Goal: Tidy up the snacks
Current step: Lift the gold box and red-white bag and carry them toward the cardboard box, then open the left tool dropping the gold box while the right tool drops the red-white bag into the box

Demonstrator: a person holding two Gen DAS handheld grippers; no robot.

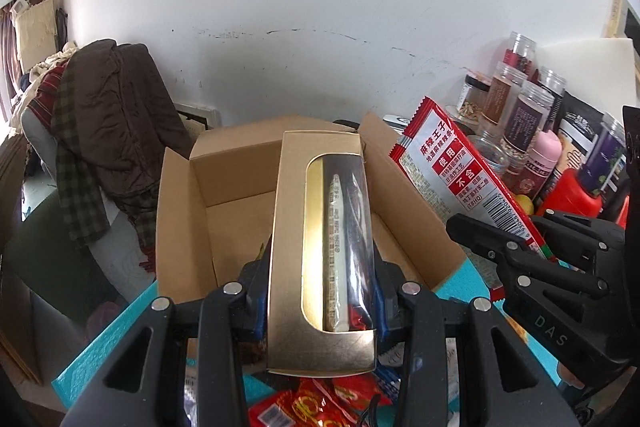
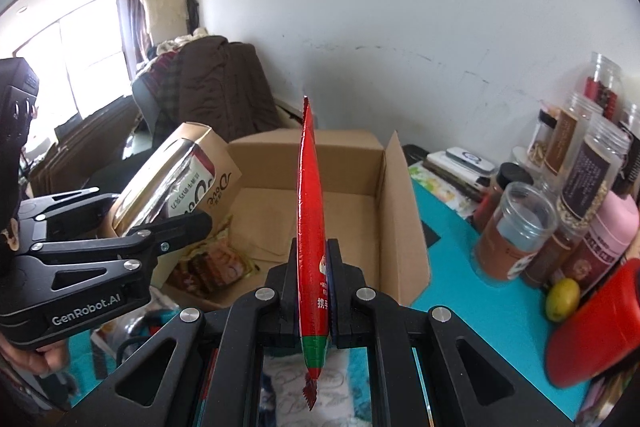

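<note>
My left gripper (image 1: 320, 291) is shut on a gold windowed chocolate box (image 1: 320, 235) and holds it over the open cardboard box (image 1: 224, 167). The gold box also shows in the right wrist view (image 2: 180, 179), tilted at the carton's left wall. My right gripper (image 2: 314, 279) is shut on a long red snack packet (image 2: 310, 211), held edge-up in front of the cardboard box (image 2: 360, 163). The packet also shows in the left wrist view (image 1: 456, 171), to the right of the carton. A yellow-brown snack bag (image 2: 212, 259) lies inside the carton.
Several jars (image 2: 532, 227) and a pink bottle (image 2: 612, 227) crowd the turquoise table (image 2: 452, 267) at right, with a lemon (image 2: 562, 297) and a red container (image 2: 592, 331). Red snack packets (image 1: 316, 403) lie below my left gripper. A chair piled with clothes (image 1: 100, 131) stands at left.
</note>
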